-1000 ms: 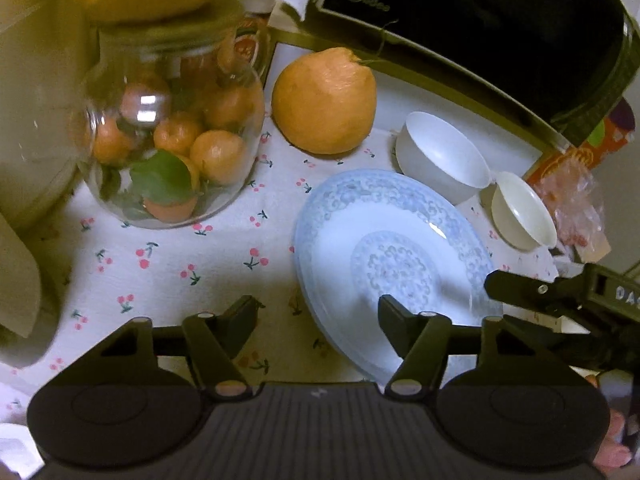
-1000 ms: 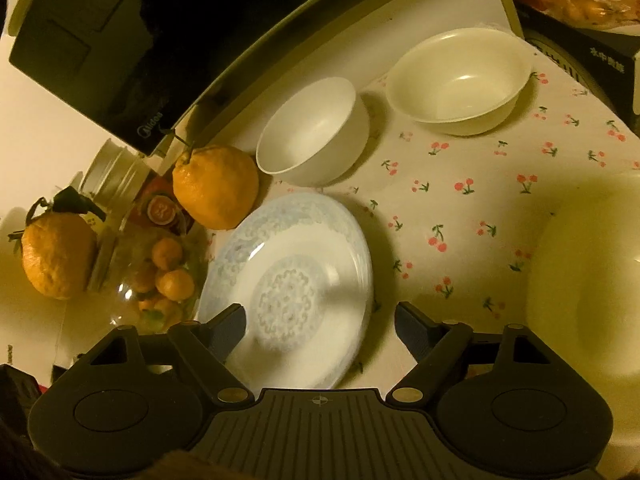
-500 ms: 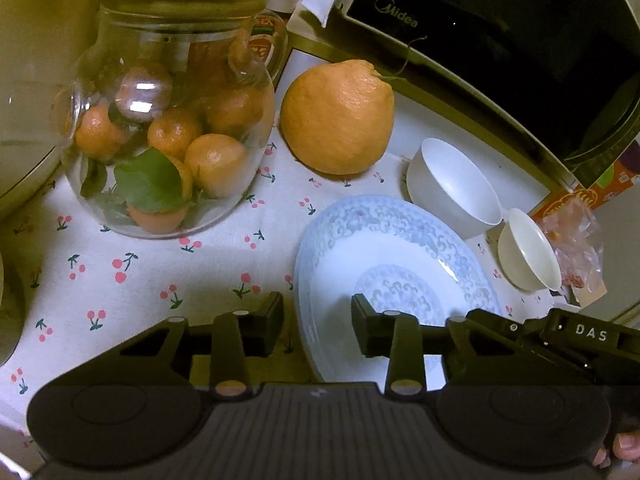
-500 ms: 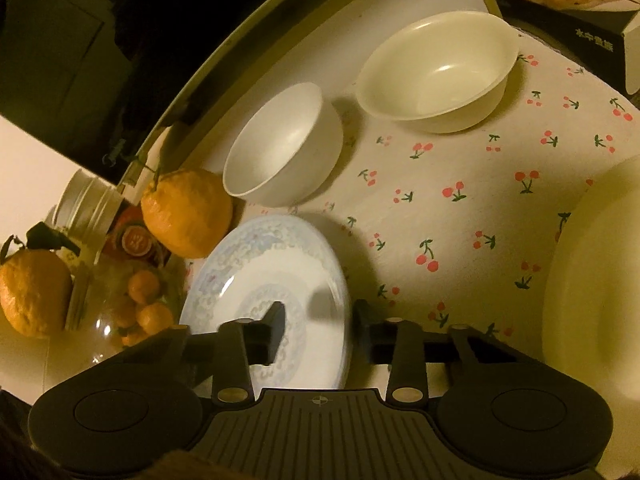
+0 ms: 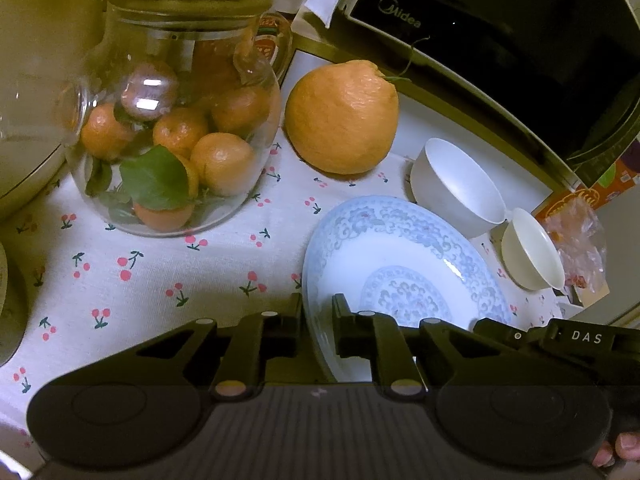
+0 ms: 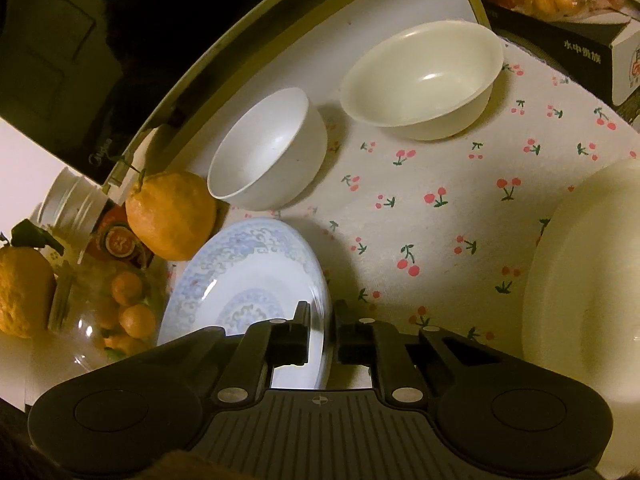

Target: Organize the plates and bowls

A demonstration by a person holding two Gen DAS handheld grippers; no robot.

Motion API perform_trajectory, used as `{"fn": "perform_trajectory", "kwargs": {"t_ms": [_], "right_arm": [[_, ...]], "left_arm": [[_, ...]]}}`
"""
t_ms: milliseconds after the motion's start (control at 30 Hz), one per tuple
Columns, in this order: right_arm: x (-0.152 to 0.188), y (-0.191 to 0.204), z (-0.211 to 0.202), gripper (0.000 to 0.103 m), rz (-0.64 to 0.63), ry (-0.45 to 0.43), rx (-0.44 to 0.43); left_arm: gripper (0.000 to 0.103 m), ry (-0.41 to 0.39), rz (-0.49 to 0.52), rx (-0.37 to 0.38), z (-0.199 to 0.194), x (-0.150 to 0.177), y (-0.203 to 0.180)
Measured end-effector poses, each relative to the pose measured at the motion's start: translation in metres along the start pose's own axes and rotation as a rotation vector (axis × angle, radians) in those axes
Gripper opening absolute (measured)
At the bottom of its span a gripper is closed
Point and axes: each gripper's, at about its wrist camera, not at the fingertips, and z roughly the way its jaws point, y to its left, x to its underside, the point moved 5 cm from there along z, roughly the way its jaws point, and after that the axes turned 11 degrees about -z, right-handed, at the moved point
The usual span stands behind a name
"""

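Both of your claws have gone from spread wide a second ago to clamped on the blue-patterned plate. Your left claw has its two jaws pressed together on the plate's left rim, one jaw outside and one over the inner face. Your right claw is closing the last bit on the opposite rim, with the edge of the plate between its jaws; in the left wrist view its dark body lies across the plate's lower right edge. Neither hand has travelled much while the jaws came in, so the change is almost purely the grip. The plate itself sits on the cherry-print cloth of the table, just in front of the big orange fruit and beside the white bowl, with the cream bowl further along and the glass jar of small oranges off to the left. For the task, this looks like a two-handed grasp now secured, so the plate is ready to be lifted. A larger pale dish at the right edge may be where it stacks, though that is only a guess. Lift evenly: a rim pinch on glazed ware can slip.
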Motion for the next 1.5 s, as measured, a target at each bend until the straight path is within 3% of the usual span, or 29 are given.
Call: {"fn": "perform_trajectory", "kwargs": {"t_ms": [467,800,1500], "right_arm": [[0.0,0.009,-0.029,0.012,-0.021,-0.02,0.023],[0.009,0.028,-0.065,0.012,-0.056,-0.028,0.035],[0.06,0.039,-0.141,0.012,-0.104,0.009,0.035]], "left_arm": [[0.013,0.001,0.076,-0.005,-0.022,0.009,-0.014],[0.013,-0.026,0.097,0.001,-0.064,0.017,-0.018],[0.013,0.013,0.138,0.008,-0.128,0.066,-0.017]]}}
